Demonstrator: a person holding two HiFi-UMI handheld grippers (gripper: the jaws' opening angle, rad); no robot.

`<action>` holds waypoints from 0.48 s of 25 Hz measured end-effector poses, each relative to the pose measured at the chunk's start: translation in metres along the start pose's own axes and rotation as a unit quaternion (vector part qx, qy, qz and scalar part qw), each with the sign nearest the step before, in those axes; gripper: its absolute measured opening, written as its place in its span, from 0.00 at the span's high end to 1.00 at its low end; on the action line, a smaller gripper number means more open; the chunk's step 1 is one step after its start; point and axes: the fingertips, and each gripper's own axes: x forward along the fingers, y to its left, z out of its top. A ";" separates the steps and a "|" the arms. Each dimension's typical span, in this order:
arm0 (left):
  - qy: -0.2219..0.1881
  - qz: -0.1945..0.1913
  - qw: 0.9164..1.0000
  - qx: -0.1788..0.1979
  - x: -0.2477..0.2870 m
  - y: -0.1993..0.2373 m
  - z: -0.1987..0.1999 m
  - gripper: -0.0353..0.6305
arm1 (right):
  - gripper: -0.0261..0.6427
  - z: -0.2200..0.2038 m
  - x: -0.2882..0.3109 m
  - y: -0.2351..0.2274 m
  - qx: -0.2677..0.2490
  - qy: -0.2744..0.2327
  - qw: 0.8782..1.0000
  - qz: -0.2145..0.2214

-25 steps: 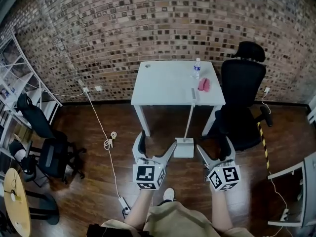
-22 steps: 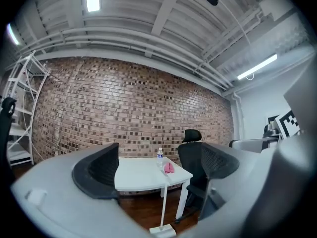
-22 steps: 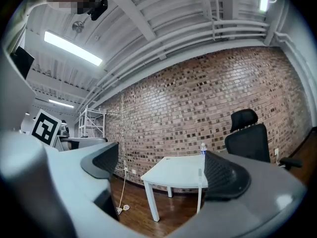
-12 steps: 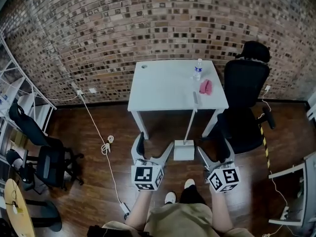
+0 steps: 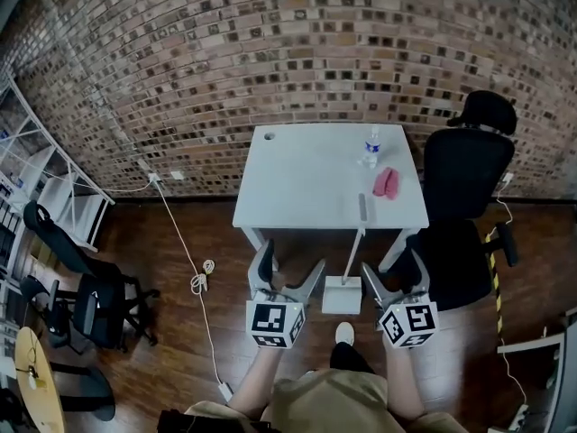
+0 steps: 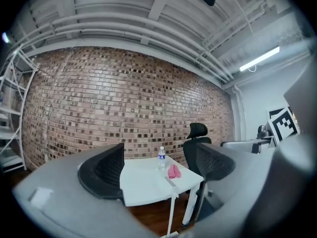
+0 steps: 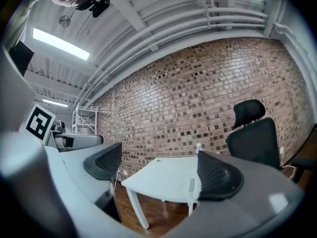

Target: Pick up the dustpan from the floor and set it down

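Between the pads of my left gripper [image 6: 158, 167] I see only air. Its jaws stand roughly half apart, have just been closing, and hold nothing. My right gripper [image 7: 158, 170] is spread wider, its jaws eased in a touch, and it too is empty. Both point level toward the white table [image 5: 297, 165].

From the head view the dustpan [image 5: 343, 296] sits on the wooden floor [image 5: 171, 368] just ahead, between the two grippers and touching neither. Its long handle leans up to the table's front edge, though I can't tell if it actually rests there.

The left gripper view catches only a stretch of handle near the bottom edge, with the pan cut off below. The right gripper view shows just the handle's grey top beside one pad, the rest hidden.

On the table stand a water bottle [image 5: 371, 147] and a pink cloth [image 5: 386, 182]. A black office chair [image 5: 464, 215] sits just right of the table.
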 end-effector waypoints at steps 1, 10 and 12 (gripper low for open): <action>-0.004 0.004 1.000 0.004 0.014 0.003 0.004 0.28 | 0.24 0.005 0.013 -0.008 -0.003 -0.004 1.000 0.005; 0.006 0.027 1.000 0.004 0.112 0.005 0.012 0.29 | 0.25 0.011 0.085 -0.091 0.012 0.008 1.000 0.014; 0.012 0.037 0.999 0.003 0.122 0.007 0.009 0.29 | 0.27 -0.001 0.091 -0.105 0.021 0.024 0.999 0.015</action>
